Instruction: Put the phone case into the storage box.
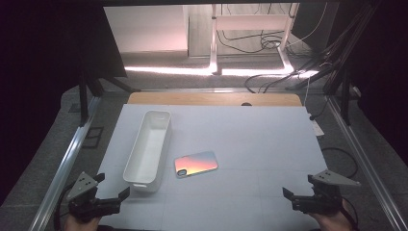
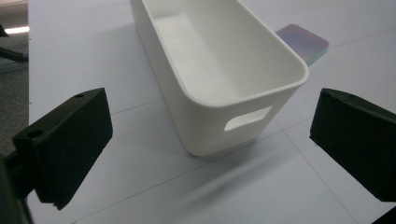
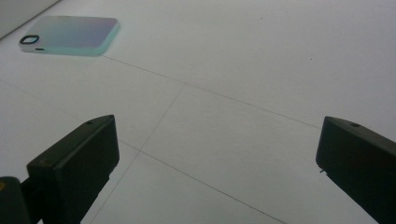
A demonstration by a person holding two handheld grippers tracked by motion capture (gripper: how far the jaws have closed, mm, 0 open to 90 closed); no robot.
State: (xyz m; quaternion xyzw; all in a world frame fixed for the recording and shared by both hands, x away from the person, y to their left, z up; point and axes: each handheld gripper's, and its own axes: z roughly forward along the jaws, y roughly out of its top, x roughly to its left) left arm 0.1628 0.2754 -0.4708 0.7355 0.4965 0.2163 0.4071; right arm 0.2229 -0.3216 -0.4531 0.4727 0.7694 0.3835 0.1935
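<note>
Both grippers, left (image 1: 126, 193) and right (image 1: 286, 193), wide-jawed and empty at the near edge; phone case (image 1: 196, 163) lies right of white bin (image 1: 148, 149), likely awaiting pickup.

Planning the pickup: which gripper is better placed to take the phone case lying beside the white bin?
Probably right. The right gripper, open, has bare table up to the phone case; the left gripper faces the bin.

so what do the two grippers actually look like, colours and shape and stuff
Both are black handheld tools. The left gripper and the right gripper each carry a grey three-cornered plate with small holes on top. In the gripper views each jaw is a blocky, matt black wedge with a small hole on its upper face. A dark cable loops beside the right one. No sleeves are visible.
</note>
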